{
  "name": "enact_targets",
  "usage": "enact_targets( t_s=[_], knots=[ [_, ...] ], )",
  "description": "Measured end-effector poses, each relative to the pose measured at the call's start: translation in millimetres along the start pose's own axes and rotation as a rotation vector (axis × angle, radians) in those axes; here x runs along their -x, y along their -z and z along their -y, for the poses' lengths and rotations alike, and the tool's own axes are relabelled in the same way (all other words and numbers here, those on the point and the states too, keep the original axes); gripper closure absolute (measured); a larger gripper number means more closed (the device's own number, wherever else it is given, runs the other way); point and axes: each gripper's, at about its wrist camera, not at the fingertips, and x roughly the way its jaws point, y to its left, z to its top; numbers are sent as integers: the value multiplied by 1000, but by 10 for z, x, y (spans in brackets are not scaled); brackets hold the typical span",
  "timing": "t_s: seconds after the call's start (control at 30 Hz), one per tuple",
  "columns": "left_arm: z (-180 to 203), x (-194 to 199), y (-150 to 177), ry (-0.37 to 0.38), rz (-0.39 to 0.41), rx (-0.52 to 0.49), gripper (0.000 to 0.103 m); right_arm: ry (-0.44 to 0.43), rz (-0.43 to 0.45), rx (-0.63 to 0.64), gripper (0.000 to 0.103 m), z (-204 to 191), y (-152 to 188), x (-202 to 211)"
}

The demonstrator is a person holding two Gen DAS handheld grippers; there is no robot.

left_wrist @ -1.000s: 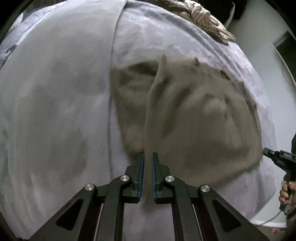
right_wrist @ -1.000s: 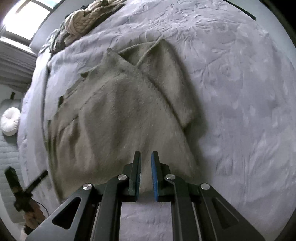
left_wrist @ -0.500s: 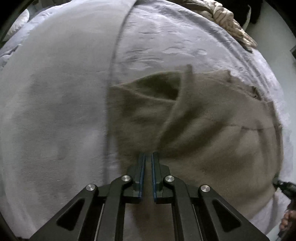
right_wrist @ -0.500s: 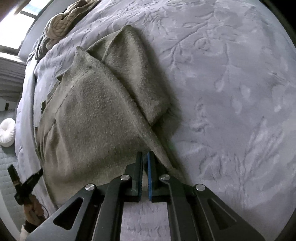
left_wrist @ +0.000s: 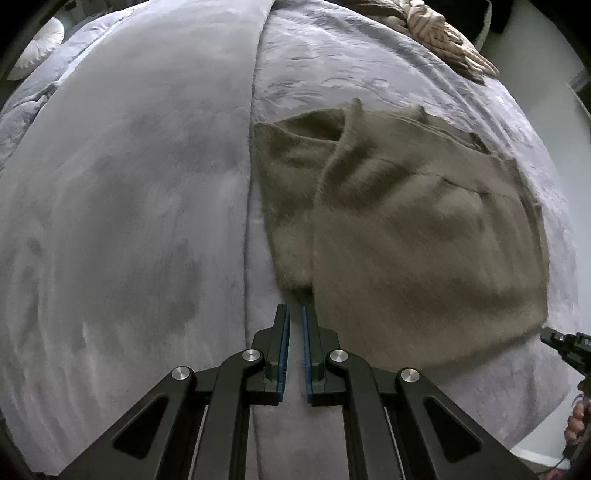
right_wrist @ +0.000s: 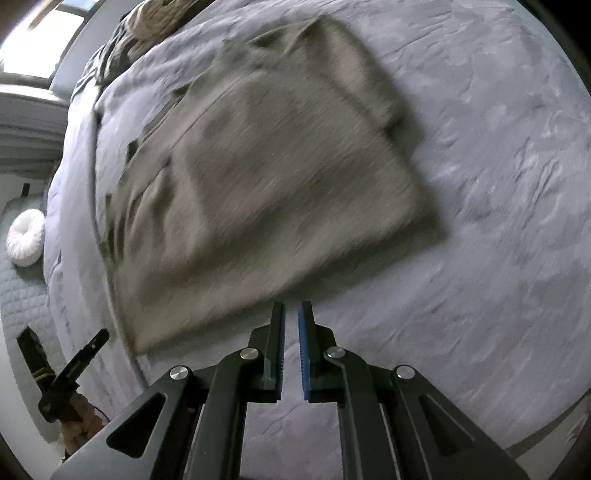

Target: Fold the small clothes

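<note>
A taupe fleece garment (left_wrist: 413,229) lies flat on the grey bedspread (left_wrist: 129,184), one sleeve folded across its body. It also shows in the right wrist view (right_wrist: 258,184), blurred by motion. My left gripper (left_wrist: 295,314) hovers just short of the garment's near left corner, its jaws slightly apart with nothing between them. My right gripper (right_wrist: 291,310) hovers just short of the garment's near edge, its jaws slightly apart and empty. Each gripper shows at the edge of the other's view: the right one (left_wrist: 565,343), the left one (right_wrist: 70,365).
A knotted cream cushion (left_wrist: 439,29) lies at the far end of the bed. A round white pillow (right_wrist: 26,236) sits beside the bed. The bed's edge drops off at the right of the left wrist view (left_wrist: 546,413).
Both grippers have let go of the garment and pulled back off its near edge. The folded part now lies flat. The right wrist view is blurred by motion.
</note>
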Motion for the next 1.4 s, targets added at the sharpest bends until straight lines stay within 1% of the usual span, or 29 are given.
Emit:
enact_targets(
  t_s=[0.13,0.2,0.27,0.3,0.33,0.37,0.4,0.5,0.53,0.57,0.6,0.67,0.77,0.8,0.83,0.87,0.93,1.0,1.1,1.2,1.3,1.4],
  knots=[
    [146,138,170,-11,5,-19,96,-13,-17,25,95,-187,184,-15],
    [204,157,223,-23,-9,-27,96,-20,-20,31,95,-259,262,-16],
    [213,184,310,-39,-24,-32,96,-27,-25,31,92,-322,343,-19],
    [220,190,340,-37,-26,-34,96,-32,-27,30,84,-349,383,-23],
    [229,185,359,-34,-29,-36,96,-33,-29,32,70,-371,414,-24],
    [244,180,394,-35,-35,-41,95,-31,-29,35,61,-397,445,-24],
    [247,183,420,-40,-38,-44,95,-29,-25,40,49,-428,482,-12],
    [236,187,505,-35,-60,-43,95,-26,-17,58,48,-518,549,3],
    [236,189,519,-32,-62,-43,91,-26,-18,60,48,-543,573,9],
    [236,190,538,-34,-65,-46,58,-26,-20,62,47,-560,586,10],
    [233,192,545,-39,-66,-43,2,-24,-21,65,46,-581,593,9],
    [226,259,569,-53,-39,-39,1,-23,-20,68,41,-607,608,10],
    [234,298,572,-51,-36,-53,1,-25,-20,76,35,-654,625,3],
    [235,310,570,-56,-32,-53,1,-29,-13,85,28,-691,637,4],
    [234,327,561,-67,-26,-52,1,-33,-3,93,19,-716,647,13],
    [225,347,548,-83,-17,-46,1,-37,13,107,17,-760,664,26],
    [197,369,525,-106,-7,-29,1,-25,44,142,15,-865,698,56],
    [148,364,489,-107,-9,-6,1,-15,63,187,13,-974,726,70],
    [123,335,459,-116,-13,-13,1,-28,55,230,13,-1091,751,50],
    [128,323,460,-114,-17,-30,1,-60,20,222,13,-1125,775,-12],
    [123,309,460,-109,-22,-35,1,-86,-8,180,13,-1112,815,-86],
    [111,289,461,-105,-28,-35,1,-91,-29,152,13,-1102,840,-137]
  ],
)
